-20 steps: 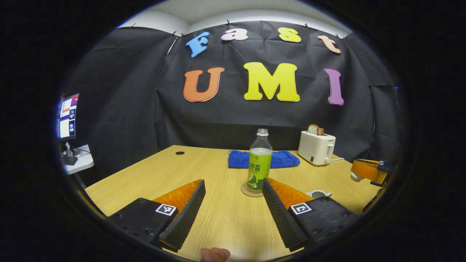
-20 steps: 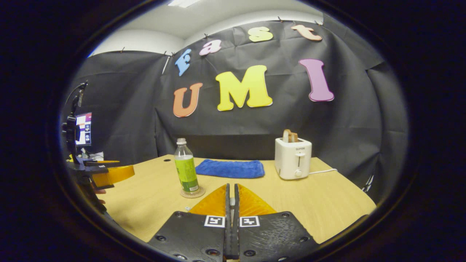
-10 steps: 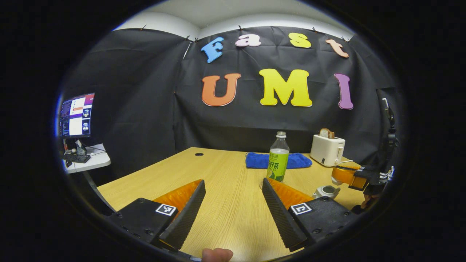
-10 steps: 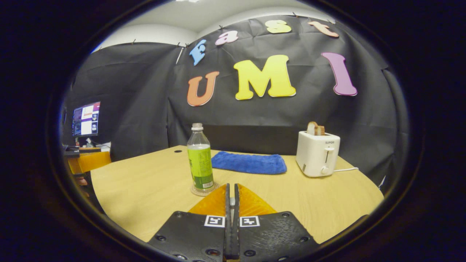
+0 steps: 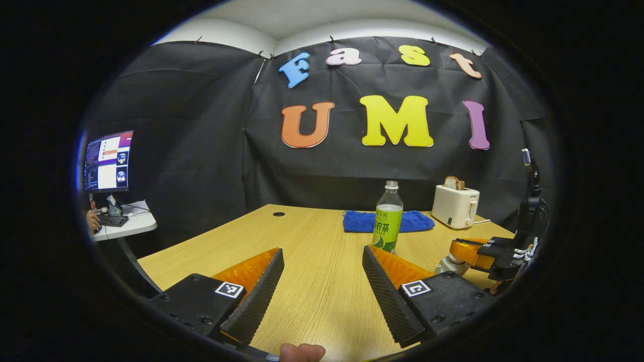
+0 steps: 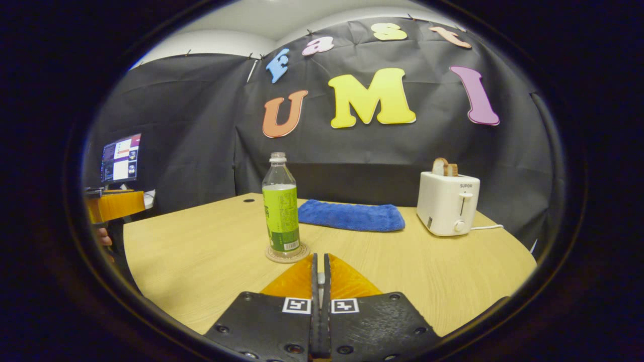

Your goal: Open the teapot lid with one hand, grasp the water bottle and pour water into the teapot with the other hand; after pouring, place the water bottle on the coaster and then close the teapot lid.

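Observation:
A clear water bottle (image 5: 388, 218) with a green label stands upright, uncapped, on a round coaster (image 6: 287, 254) at mid-table; it also shows in the right gripper view (image 6: 282, 211). My left gripper (image 5: 322, 249) is open and empty, held well back from the bottle. My right gripper (image 6: 320, 257) is shut, with a small pale piece of the teapot lid pinched between its fingers. In the left gripper view, the right gripper (image 5: 470, 251) sits low over the white teapot (image 5: 448, 265) and hides most of it. The left gripper (image 6: 115, 203) shows at the far left edge.
A blue cloth (image 6: 352, 216) lies behind the bottle. A white toaster (image 6: 448, 203) with bread stands at the back right, its cord trailing right. A monitor (image 5: 105, 161) and a side desk (image 5: 126, 223) stand left of the wooden table (image 5: 312, 281).
My left gripper has drawn back from the bottle, still open. The right gripper has come down with the lid onto the teapot, which stood uncovered half a second ago.

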